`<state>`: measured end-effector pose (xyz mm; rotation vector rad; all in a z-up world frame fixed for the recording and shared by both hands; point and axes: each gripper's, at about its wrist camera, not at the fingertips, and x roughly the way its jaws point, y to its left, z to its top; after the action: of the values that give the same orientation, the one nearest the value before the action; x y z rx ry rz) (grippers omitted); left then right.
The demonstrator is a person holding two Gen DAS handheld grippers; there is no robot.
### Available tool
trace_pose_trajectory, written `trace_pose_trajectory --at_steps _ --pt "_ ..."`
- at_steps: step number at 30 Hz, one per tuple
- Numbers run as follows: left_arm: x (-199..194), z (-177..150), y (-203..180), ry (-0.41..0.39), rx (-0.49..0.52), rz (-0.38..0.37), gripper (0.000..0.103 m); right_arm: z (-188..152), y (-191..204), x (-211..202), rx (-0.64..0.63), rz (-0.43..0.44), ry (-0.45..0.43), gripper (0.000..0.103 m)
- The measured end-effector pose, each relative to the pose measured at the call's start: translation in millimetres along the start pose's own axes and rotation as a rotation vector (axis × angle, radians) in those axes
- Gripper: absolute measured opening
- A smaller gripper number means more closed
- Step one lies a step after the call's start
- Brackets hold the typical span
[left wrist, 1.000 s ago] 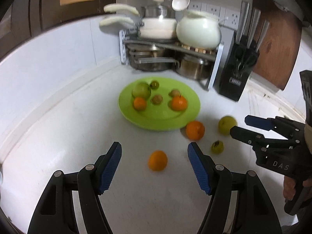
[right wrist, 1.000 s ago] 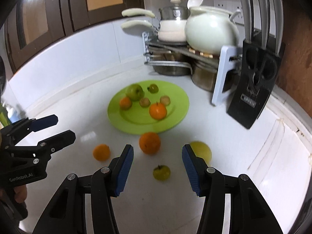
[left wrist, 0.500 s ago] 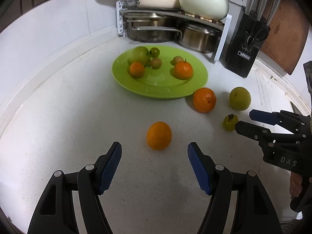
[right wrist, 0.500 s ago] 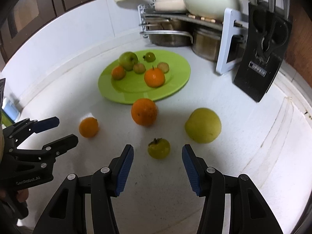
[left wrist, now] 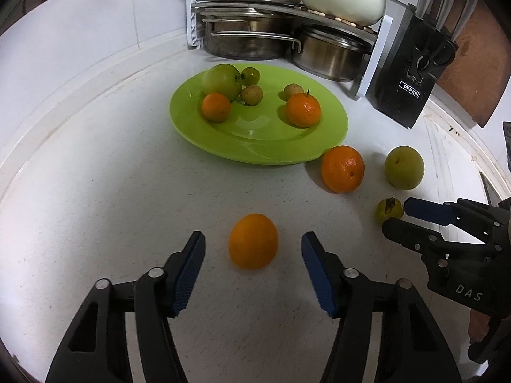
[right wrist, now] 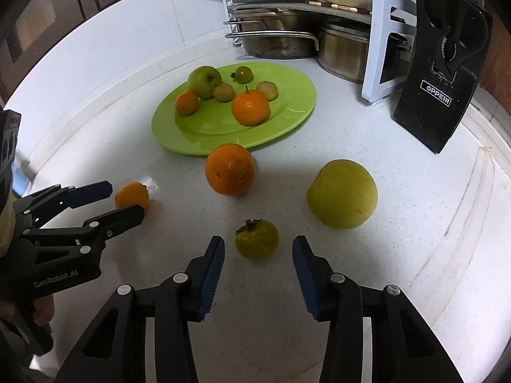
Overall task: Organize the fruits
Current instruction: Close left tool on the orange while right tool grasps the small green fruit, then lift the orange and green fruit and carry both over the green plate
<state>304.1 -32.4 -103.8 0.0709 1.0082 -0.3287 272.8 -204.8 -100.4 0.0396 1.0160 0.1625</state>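
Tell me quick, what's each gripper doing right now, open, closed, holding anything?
Left gripper: jaws closing around the small orange, pads not touching yet.
Right gripper: jaws closing around the small green fruit, not gripped yet.

White countertop (left wrist: 95,191); steel pots (left wrist: 249,41) under white rack (right wrist: 383,48); black knife block (left wrist: 412,73) beside rack.

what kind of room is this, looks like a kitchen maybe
Most likely a home kitchen: steel pots on a corner rack, a black knife block, and a white countertop against a tiled wall.

dim overhead light, fisheye-warped edges
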Motion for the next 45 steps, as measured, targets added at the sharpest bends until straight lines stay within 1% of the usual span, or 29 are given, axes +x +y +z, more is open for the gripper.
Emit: trace_pose_trajectory --at_steps 1,6,8,11,13,16,35,45 --pt "1.7 0.3 0.0 0.005 0.000 -0.001 0.055 0.4 0.1 0.6 -0.001 0.001 0.001 0.041" --pt "7.0 -0.2 -0.5 0.017 -0.004 -0.002 0.046 2.0 0.3 4.7 -0.009 0.004 0.007 0.038" --pt "8.3 -1.0 -1.0 0.024 0.000 -0.005 0.039 2.1 1.4 5.4 -0.015 0.005 0.007 0.037" --pt "8.8 -1.4 -1.0 0.027 0.002 -0.011 0.033 2.2 2.1 5.7 -0.023 0.006 0.007 0.035" --pt "9.0 -0.9 -1.0 0.027 0.002 -0.011 0.033 2.1 2.2 5.7 -0.024 0.005 0.005 0.032" --pt "8.4 -1.8 -1.8 0.026 0.006 -0.014 0.033 2.1 2.7 5.1 -0.027 0.003 0.003 0.031" --pt "-10.1 -2.3 -7.6 -0.028 0.027 -0.027 0.033 2.4 1.3 -8.3 -0.017 0.019 -0.037 0.031" --pt "-31.6 5.3 -10.0 -0.081 0.034 -0.038 0.033 7.2 5.4 -24.8 -0.023 0.033 -0.087 0.031"
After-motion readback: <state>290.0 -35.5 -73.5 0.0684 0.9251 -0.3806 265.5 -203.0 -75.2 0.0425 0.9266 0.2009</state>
